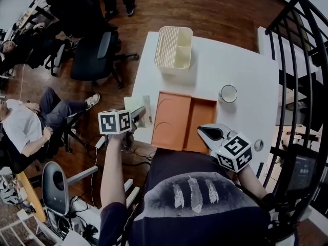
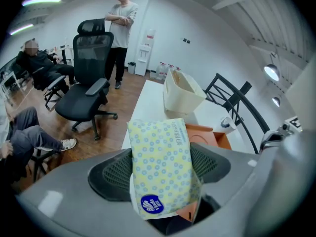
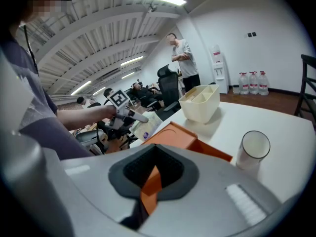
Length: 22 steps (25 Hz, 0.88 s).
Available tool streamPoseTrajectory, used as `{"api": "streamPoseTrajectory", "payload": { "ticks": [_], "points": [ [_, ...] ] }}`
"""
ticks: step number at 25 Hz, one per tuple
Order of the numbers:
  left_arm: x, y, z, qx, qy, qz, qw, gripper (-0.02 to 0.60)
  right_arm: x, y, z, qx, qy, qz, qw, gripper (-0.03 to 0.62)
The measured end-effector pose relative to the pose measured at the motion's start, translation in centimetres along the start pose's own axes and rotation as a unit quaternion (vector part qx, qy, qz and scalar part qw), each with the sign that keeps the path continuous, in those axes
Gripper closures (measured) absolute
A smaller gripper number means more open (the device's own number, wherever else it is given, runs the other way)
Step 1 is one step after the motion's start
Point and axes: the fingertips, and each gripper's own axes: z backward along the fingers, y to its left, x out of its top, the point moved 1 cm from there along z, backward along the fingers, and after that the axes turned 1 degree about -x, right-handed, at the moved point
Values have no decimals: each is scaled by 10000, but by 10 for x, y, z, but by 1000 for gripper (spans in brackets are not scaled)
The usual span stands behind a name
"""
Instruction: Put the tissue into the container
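The tissue pack, yellow with blue dots, is clamped upright between the pads of my left gripper at the table's left edge, just left of the orange tray. In the left gripper view the tissue pack fills the gap between the jaws. A cream ribbed container with compartments stands at the far side of the table, beyond the tray. My right gripper is at the tray's near right corner, and the right gripper view shows it shut on the tray's orange wall.
A white cup stands right of the tray on the white table. A black railing runs along the right. A black office chair and seated people are on the wooden floor to the left.
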Motion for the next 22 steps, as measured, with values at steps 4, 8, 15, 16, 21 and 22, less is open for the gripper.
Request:
{"api": "streamPoseTrajectory", "payload": {
  "ticks": [4,8,15,16,21,22],
  "points": [
    [19,-56,35,-599,-343,-350,9970,210,4,-11,8,-138,-154,-93,9997,591],
    [29,-144,40,-1533,-561,-733,9839,209,7,-31,27,-414,-327,-162,9985,591],
    [-13,-236,-16,-2346,207,-956,9672,209,-11,-52,59,-851,-335,-201,9956,591],
    [-20,-243,-24,-2336,306,-972,9670,209,-14,-53,65,-871,-345,-242,9953,591],
    [-45,-263,-64,-2056,741,-1261,9676,207,-33,-62,85,-886,-319,-398,9948,591],
    [-48,-264,-71,-1982,793,-1291,9684,207,-37,-63,87,-877,-303,-412,9948,591]
  ]
}}
